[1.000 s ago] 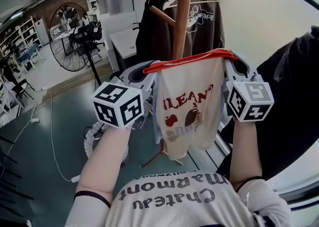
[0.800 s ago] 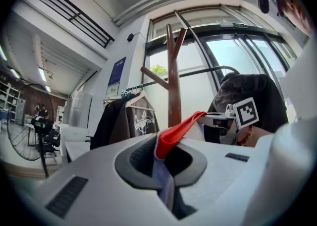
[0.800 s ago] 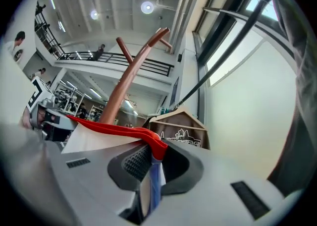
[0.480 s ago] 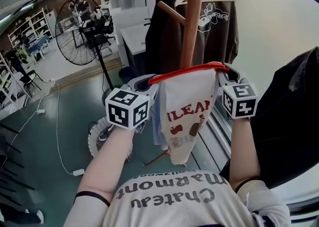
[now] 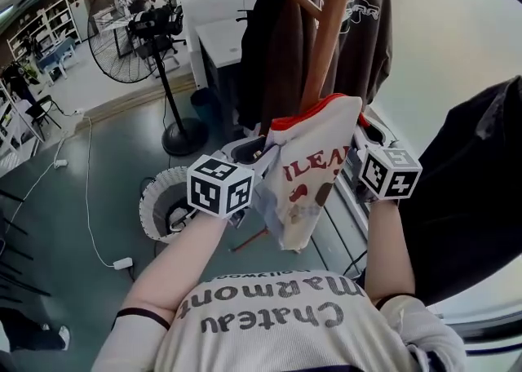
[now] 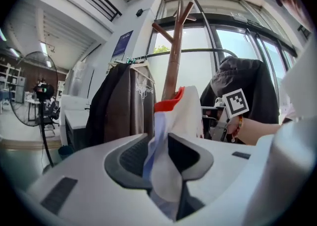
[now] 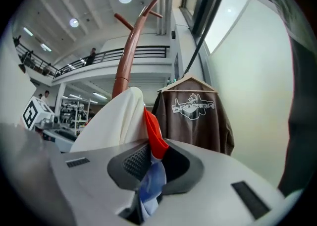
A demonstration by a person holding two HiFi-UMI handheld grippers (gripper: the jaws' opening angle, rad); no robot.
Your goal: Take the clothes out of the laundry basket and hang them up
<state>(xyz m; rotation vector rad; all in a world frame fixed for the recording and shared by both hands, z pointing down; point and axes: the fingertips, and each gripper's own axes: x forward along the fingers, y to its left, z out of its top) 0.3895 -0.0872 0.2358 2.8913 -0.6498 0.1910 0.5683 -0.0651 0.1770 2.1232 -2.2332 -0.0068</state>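
Note:
A cream T-shirt with a red collar and red print hangs between my two grippers, in front of the wooden coat stand. My left gripper has just been opening its jaws; the shirt's edge still lies loosely between them, and the left pad stands off the cloth. My right gripper is shut on the red collar and the bluish cloth under it. The collar is slack and bunched. Down on the floor at the left stands the white laundry basket.
A brown jacket on a hanger and a dark coat hang on the stand. A standing fan is behind the basket. A dark garment hangs close at the right, by the window wall.
Both grippers have come down with the shirt and drawn closer together. The red collar, stretched taut between them before, now sags and bunches. The left jaws have parted.

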